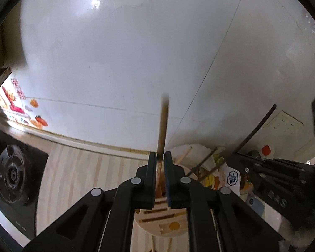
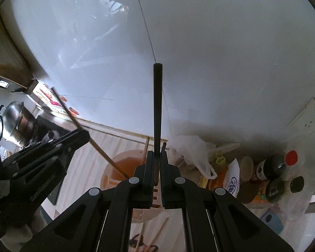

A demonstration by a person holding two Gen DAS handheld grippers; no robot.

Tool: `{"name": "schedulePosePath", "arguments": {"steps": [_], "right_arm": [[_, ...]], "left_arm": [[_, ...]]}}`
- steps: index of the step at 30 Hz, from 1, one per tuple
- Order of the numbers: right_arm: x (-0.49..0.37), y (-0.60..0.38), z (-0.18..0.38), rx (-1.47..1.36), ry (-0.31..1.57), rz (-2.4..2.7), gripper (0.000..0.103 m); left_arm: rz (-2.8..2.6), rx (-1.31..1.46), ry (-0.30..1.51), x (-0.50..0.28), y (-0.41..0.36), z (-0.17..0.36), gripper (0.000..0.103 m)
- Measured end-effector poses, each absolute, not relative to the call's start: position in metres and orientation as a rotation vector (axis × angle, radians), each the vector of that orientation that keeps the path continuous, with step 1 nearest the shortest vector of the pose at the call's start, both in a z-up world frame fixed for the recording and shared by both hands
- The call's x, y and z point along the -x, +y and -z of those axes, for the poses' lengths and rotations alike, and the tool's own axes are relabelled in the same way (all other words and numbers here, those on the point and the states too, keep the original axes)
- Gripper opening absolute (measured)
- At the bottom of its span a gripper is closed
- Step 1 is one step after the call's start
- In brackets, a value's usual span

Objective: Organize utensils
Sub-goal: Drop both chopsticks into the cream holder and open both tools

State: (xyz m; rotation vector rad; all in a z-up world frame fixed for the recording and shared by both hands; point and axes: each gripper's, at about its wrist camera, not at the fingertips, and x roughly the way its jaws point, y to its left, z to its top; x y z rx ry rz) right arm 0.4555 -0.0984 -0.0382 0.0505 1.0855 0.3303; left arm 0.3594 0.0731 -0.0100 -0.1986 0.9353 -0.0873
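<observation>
**Two chopsticks held upright over the slotted holder**

The left hand-held gripper (image 1: 161,157) is clamped on a brown wooden chopstick (image 1: 163,126), its jaws pressed against the stick low on its length, so most of it stands up in front of the white wall (image 1: 115,52). The stick is blurred, so its exact tilt cannot be told. Just below the jaws sits the round wooden holder (image 1: 168,220) on the pale striped surface (image 1: 84,168). Holding the stick on end above the holder's slotted top looks meant to let its lower tip drop straight into an opening.

The right hand-held gripper (image 2: 156,157) is closed on a black chopstick (image 2: 157,105), also gripped near its lower end and pointing upward, over the same holder (image 2: 119,168). In the right wrist view the left gripper appears at the left with its brown stick slanting down toward the holder. That suggests both sticks are being brought to the same container together.

A few loose chopsticks (image 2: 157,233) lie on the surface near the holder, probably still to be gathered. Plastic bags (image 2: 195,153), dark bottles (image 2: 273,168) and a wall socket (image 2: 308,121) crowd the right side. A stove burner (image 1: 10,174) lies well to the left.
</observation>
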Motion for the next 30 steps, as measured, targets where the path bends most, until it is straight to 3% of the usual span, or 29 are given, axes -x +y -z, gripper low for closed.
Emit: {"name": "schedulePosePath", "arguments": {"steps": [4, 6, 8, 9, 12, 14, 17, 19, 22, 29, 30], "right_arm": [[-0.457, -0.109, 0.048, -0.11, 1.116, -0.315, 0.01], [-0.451, -0.116, 0.047, -0.142, 1.101, -0.304, 0.022], [-0.439, -0.124, 0.043, -0.14, 1.062, -0.274, 0.032], [-0.433, -0.127, 0.043, -0.14, 1.051, -0.264, 0.036], [-0.407, -0.138, 0.043, -0.136, 1.007, -0.217, 0.044], [-0.39, -0.146, 0.048, -0.146, 0.995, -0.188, 0.05], [-0.367, -0.159, 0.061, -0.182, 0.985, -0.163, 0.059], [-0.35, -0.168, 0.075, -0.212, 0.974, -0.153, 0.075], [-0.327, -0.175, 0.102, -0.206, 0.977, -0.126, 0.086], [-0.299, -0.186, 0.183, -0.19, 1.133, -0.071, 0.085], [-0.296, -0.188, 0.193, -0.196, 1.159, -0.072, 0.078]], "left_arm": [[0.051, 0.187, 0.895, -0.345, 0.075, -0.001, 0.01], [0.017, 0.176, 0.865, -0.333, 0.076, -0.008, 0.028], [-0.016, 0.178, 0.825, -0.317, 0.081, -0.01, 0.08], [-0.026, 0.179, 0.809, -0.311, 0.083, -0.01, 0.088], [-0.07, 0.162, 0.77, -0.288, 0.086, -0.003, 0.091], [-0.089, 0.146, 0.78, -0.278, 0.087, 0.006, 0.103], [-0.11, 0.135, 0.813, -0.263, 0.088, 0.029, 0.103], [-0.122, 0.131, 0.844, -0.257, 0.088, 0.045, 0.103], [-0.134, 0.102, 0.878, -0.244, 0.079, 0.069, 0.103], [-0.182, 0.04, 1.025, -0.225, 0.055, 0.136, 0.103], [-0.181, 0.033, 1.049, -0.225, 0.052, 0.146, 0.103]]}}
